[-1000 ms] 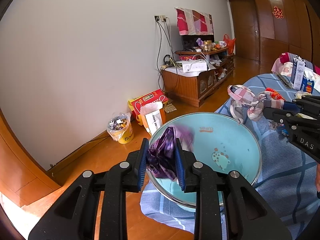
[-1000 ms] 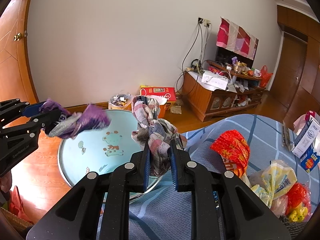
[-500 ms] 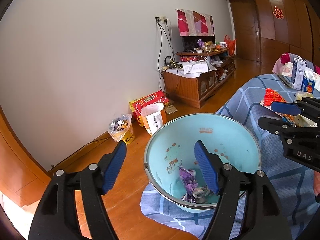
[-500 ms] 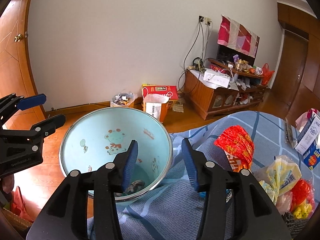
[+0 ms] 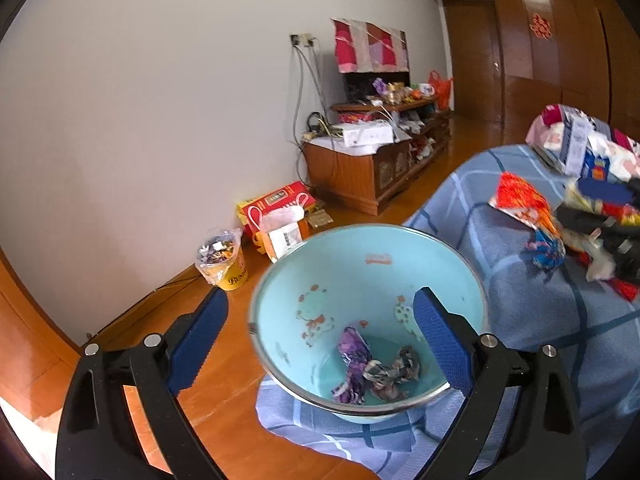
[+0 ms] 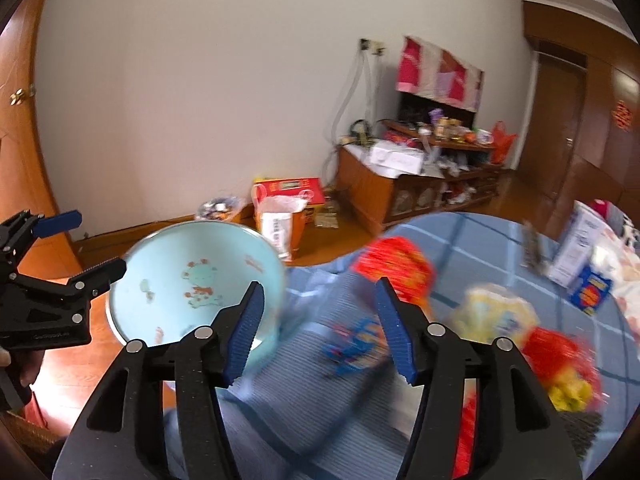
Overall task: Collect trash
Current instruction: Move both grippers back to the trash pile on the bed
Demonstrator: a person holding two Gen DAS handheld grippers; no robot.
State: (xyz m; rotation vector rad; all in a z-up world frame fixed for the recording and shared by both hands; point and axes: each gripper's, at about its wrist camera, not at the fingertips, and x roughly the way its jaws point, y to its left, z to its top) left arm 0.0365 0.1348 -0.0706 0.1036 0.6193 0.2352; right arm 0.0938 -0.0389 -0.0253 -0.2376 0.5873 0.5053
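Your left claw (image 5: 318,330) is wide open and holds nothing. Right under it sits the big light-blue metal bowl with cartoon pictures (image 5: 400,236). Two bits of trash already lie at the bottom: a crumpled purple wrapper (image 5: 352,360) and a scrunched checked rag (image 5: 396,368), touching each other. That part looks done. Your right claw (image 6: 320,320) is wide open and empty too. Just ahead of it, on the blue checked cloth (image 6: 460,232), a shiny red snack bag (image 6: 396,268) and a yellow packet (image 6: 494,316) still wait.

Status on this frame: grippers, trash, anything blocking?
Left gripper open over the basin. Right gripper open, over the wrappers on the bed. Purple wrapper and checked cloth lie in the basin. Nothing blocking.
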